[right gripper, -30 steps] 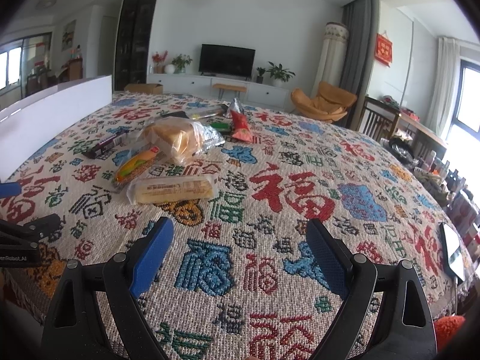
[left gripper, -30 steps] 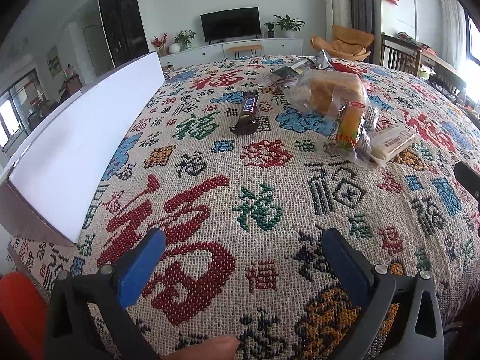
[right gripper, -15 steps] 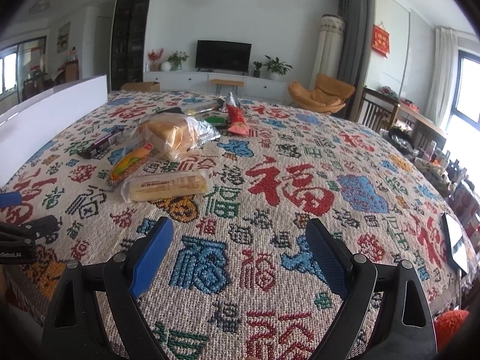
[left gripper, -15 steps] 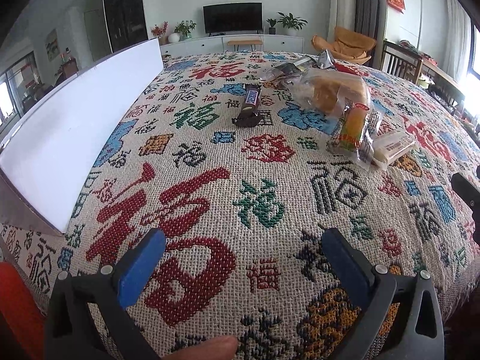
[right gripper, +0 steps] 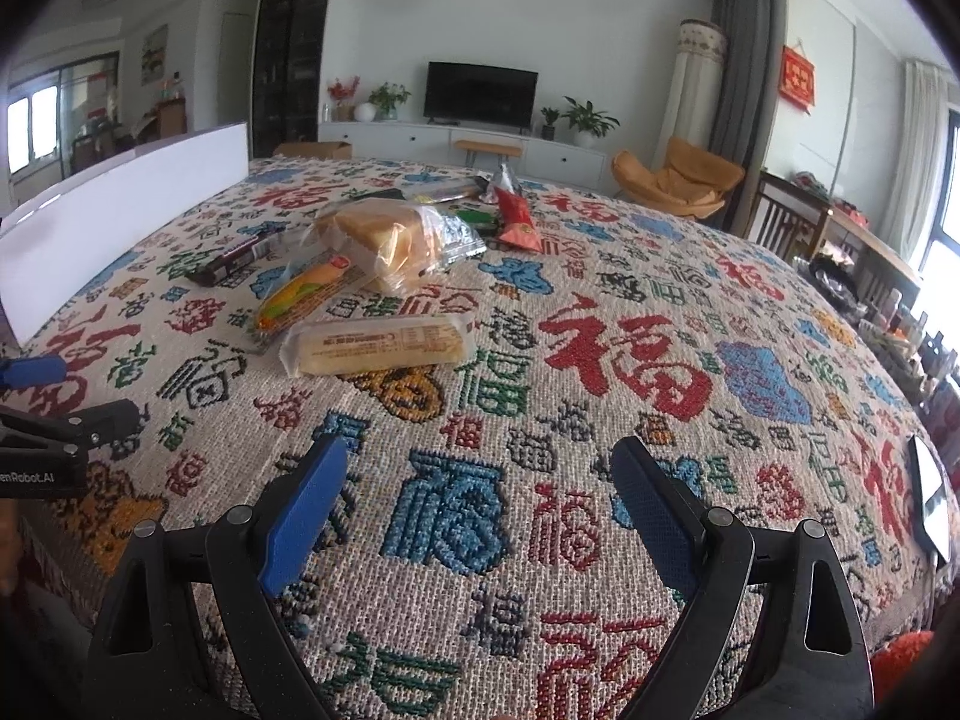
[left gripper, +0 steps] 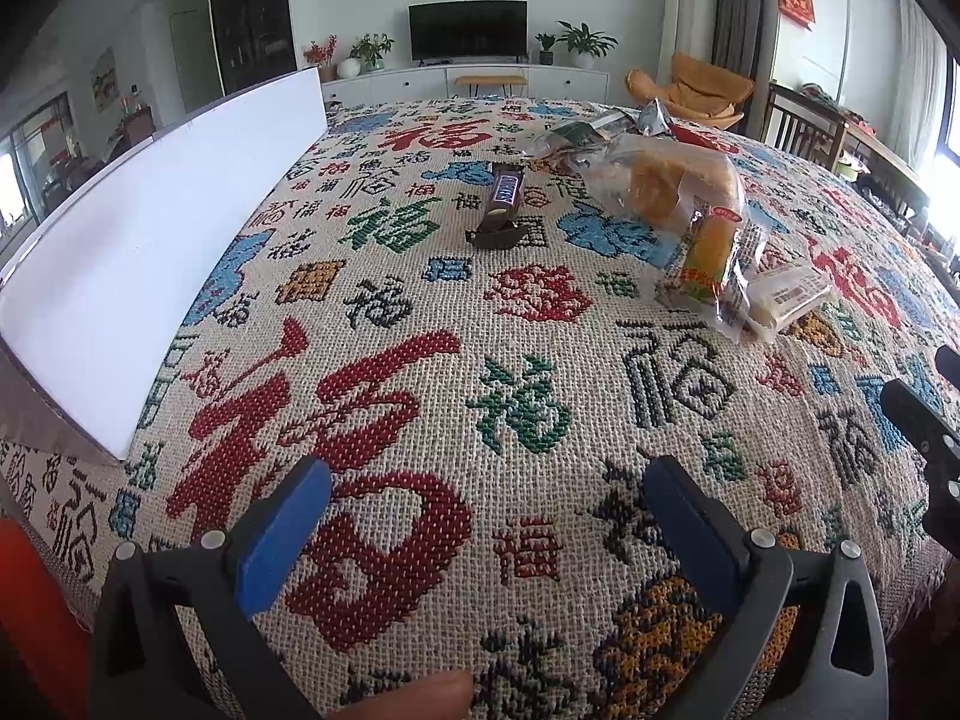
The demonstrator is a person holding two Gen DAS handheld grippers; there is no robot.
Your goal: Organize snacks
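Both the left gripper [left gripper: 489, 495] and right gripper [right gripper: 477, 471] are showing black frames, blue finger pads [right gripper: 303, 507] and silver screws [right gripper: 715, 516].

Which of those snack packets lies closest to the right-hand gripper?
The long pale cake bar in clear wrap. It lies nearest the right gripper, ahead of the yellow-orange packet, the bagged bread and the dark chocolate bar.

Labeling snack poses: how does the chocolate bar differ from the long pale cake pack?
The chocolate bar has a dark brown opaque wrapper; the long cake pack is clear, showing pale yellow cake. The bar lies toward the white board, apart from the pile; the cake pack lies nearest the right gripper. Both lie flat, untouched, on the tablecloth.
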